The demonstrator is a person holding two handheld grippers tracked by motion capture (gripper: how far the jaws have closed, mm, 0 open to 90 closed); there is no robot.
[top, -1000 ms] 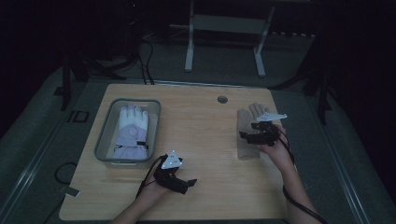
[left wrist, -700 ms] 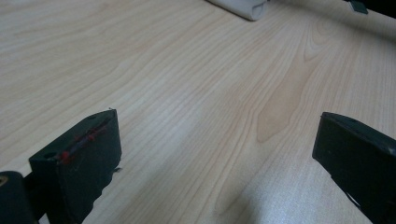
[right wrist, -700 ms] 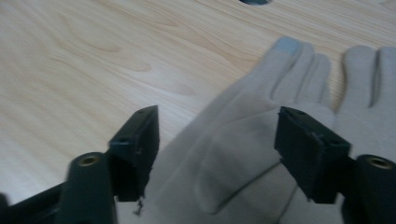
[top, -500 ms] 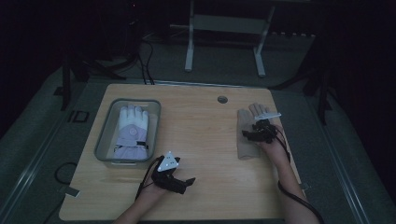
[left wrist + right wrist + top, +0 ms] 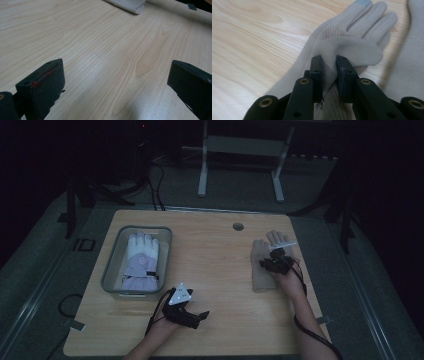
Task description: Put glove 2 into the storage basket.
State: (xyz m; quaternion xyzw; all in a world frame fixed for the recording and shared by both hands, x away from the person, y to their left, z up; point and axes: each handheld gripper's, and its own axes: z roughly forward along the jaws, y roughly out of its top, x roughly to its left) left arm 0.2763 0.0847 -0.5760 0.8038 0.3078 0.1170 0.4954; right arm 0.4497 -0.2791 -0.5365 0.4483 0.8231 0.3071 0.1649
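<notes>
Beige glove (image 5: 352, 47) lay on the desk (image 5: 215, 265), its fabric pinched in the right gripper (image 5: 329, 67) — best lifted slowly, grip kept firm. Left gripper (image 5: 115, 82) hung spread, empty.

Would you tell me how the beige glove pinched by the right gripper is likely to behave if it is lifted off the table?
The beige glove looks like soft knit; a fold bunches between the right gripper's shut jaws, so it would probably hang limp. It lies thin and flat on the table, so it is likely light. Its ribbed cloth should hold without slipping, though only a fold is pinched.
</notes>
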